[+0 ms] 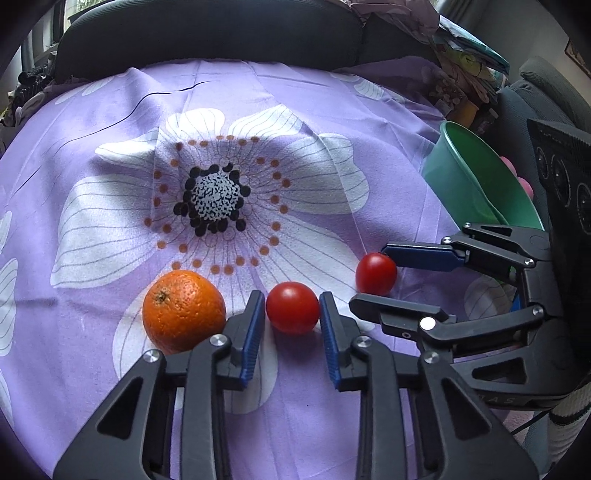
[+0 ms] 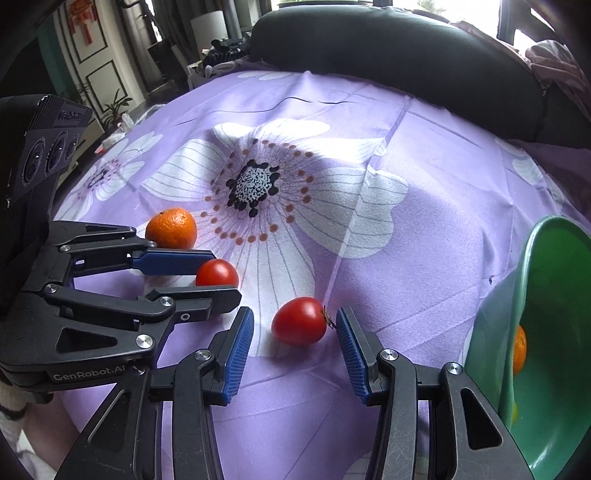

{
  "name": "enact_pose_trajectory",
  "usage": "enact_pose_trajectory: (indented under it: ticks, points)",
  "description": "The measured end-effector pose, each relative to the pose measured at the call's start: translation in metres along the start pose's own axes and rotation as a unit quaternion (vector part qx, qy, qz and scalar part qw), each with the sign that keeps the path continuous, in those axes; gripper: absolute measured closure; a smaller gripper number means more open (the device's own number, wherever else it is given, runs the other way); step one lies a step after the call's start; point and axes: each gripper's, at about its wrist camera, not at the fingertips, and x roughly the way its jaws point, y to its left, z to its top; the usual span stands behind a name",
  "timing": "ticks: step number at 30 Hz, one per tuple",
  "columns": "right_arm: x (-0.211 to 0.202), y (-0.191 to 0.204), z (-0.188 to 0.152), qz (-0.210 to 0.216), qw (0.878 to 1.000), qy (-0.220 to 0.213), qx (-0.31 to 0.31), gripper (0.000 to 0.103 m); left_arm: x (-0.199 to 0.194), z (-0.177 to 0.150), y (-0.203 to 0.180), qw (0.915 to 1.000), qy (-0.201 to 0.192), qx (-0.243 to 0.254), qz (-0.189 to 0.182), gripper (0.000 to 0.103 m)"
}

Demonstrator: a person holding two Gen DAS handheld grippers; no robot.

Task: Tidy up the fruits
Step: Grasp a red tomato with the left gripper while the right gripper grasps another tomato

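Observation:
An orange lies on the purple flowered cloth, also in the right wrist view. Two red tomatoes lie beside it. My left gripper is open with its jaws on either side of the left tomato, which also shows in the right wrist view; a small gap shows on each side. My right gripper is open around the right tomato, which also shows in the left wrist view; its right pad is almost at the stem.
A green bowl stands tilted at the right, also in the right wrist view, with an orange inside. A dark cushion borders the far edge. Clutter lies at the back right.

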Motion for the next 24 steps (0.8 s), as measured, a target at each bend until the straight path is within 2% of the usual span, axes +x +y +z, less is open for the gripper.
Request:
enact_pose_trajectory:
  ticks: [1, 2, 5, 17, 24]
  points:
    - [0.002, 0.000, 0.000, 0.002, 1.000, 0.002, -0.001, 0.058, 0.000, 0.000, 0.000, 1.0000, 0.000, 0.000, -0.003, 0.076]
    - [0.004, 0.000, -0.001, 0.003, 1.000, 0.006, -0.002, 0.065, 0.000, 0.000, 0.000, 1.0000, 0.001, 0.000, -0.005, 0.076]
    - [0.006, 0.001, -0.001, -0.004, 1.000, 0.008, -0.008, 0.068, 0.001, 0.000, -0.002, 1.0000, 0.001, 0.006, -0.002, 0.075]
    - [-0.017, 0.003, -0.005, -0.019, 1.000, -0.022, 0.007, 0.069, -0.013, -0.003, -0.014, 0.9994, -0.023, 0.026, -0.001, 0.076]
    - [-0.047, 0.004, -0.010, -0.018, 0.998, -0.060, 0.025, 0.069, -0.032, -0.002, -0.027, 0.9983, -0.045, 0.036, -0.008, 0.076]
